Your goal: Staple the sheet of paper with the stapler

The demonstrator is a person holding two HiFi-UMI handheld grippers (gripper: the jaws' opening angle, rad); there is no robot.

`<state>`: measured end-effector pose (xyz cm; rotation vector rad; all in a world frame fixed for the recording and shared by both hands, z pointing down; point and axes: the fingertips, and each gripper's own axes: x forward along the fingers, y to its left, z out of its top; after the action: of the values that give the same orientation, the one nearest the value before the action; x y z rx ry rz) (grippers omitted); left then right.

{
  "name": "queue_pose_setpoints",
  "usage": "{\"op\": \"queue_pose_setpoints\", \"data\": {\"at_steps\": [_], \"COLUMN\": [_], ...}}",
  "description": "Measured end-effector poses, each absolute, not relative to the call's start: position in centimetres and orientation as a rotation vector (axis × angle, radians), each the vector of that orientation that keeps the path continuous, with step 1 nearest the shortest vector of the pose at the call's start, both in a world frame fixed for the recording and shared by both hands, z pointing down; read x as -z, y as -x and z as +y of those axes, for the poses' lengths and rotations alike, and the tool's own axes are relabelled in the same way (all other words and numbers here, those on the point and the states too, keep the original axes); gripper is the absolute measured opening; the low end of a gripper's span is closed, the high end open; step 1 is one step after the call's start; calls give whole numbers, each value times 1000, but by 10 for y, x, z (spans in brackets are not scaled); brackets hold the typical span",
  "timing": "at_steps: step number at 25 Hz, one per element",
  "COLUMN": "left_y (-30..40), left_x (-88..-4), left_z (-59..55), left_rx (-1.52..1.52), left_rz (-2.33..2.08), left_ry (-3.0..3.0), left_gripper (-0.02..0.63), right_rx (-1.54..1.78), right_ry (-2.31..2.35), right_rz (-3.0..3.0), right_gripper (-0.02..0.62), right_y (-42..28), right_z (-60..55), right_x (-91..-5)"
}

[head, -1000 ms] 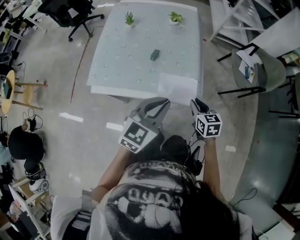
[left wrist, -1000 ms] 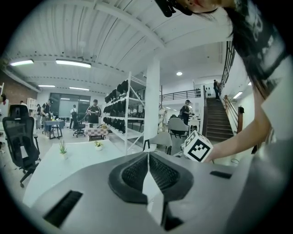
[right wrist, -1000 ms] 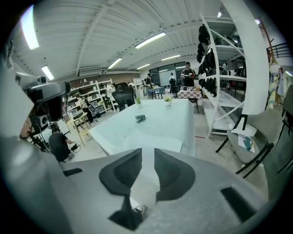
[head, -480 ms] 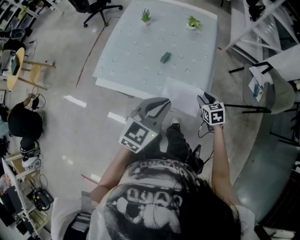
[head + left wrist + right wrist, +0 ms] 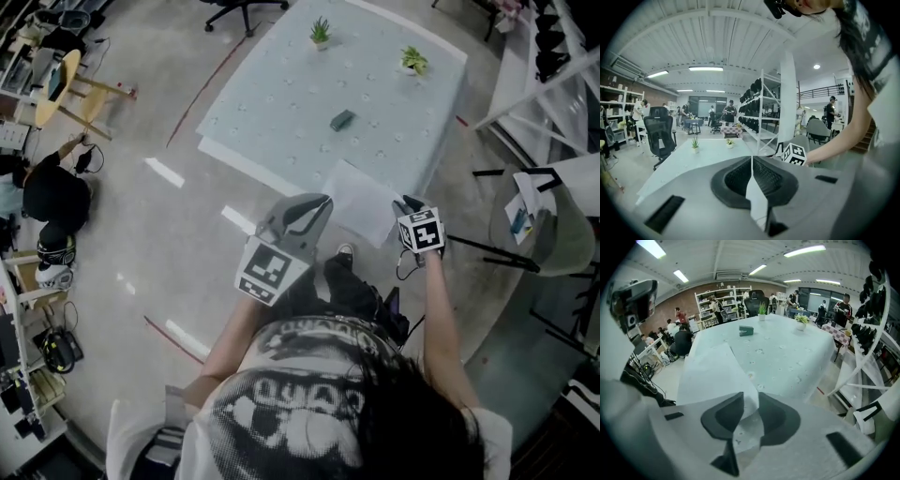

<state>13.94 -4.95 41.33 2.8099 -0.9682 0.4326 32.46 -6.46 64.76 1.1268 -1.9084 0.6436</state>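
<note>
A white sheet of paper [image 5: 360,199] lies on the pale table [image 5: 281,103], its near part hanging over the table's edge. The dark green stapler [image 5: 342,119] rests mid-table, well beyond both grippers. My right gripper [image 5: 403,204] is at the sheet's near right corner. In the right gripper view that corner of the paper [image 5: 712,376] runs between the jaws of the right gripper [image 5: 751,401], which are closing; the pads stand apart from it. My left gripper [image 5: 314,202] hovers before the table edge, left of the sheet. Its jaws [image 5: 751,161] meet, with nothing between them.
Two small potted plants [image 5: 321,34] [image 5: 412,61] stand at the table's far side. A grey chair [image 5: 553,230] and white shelving [image 5: 553,56] are to the right. A seated person [image 5: 52,192] and stools are far left. An office chair [image 5: 246,9] stands beyond the table.
My right gripper has come forward and down onto the sheet's near right corner. The left gripper has shifted slightly. The table now sits more to the right in the head view.
</note>
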Motion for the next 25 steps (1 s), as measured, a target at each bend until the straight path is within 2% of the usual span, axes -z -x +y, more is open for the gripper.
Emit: {"op": "queue_pose_setpoints", "data": {"at_steps": [2, 3, 14, 25], "left_y": [-142, -143, -135, -84], "left_x": [-414, -414, -417, -417], "left_z": [-50, -51, -43, -82], "left_rx": [-435, -437, -463, -470], "left_rz": [-1012, -1034, -1235, -1241], "left_ry": [-2796, -2790, -2689, -2678], "left_gripper": [9, 9, 9, 9], "right_rx": [-610, -599, -704, -843], "right_ry": [-1093, -1078, -1037, -1053], "right_rz": [-1925, -1938, -2155, -2209], "right_gripper": [24, 9, 6, 6], "right_y": [-320, -316, -282, -231], "right_z": [-62, -61, -74, -135], "right_x": [-648, -649, -626, -617]}}
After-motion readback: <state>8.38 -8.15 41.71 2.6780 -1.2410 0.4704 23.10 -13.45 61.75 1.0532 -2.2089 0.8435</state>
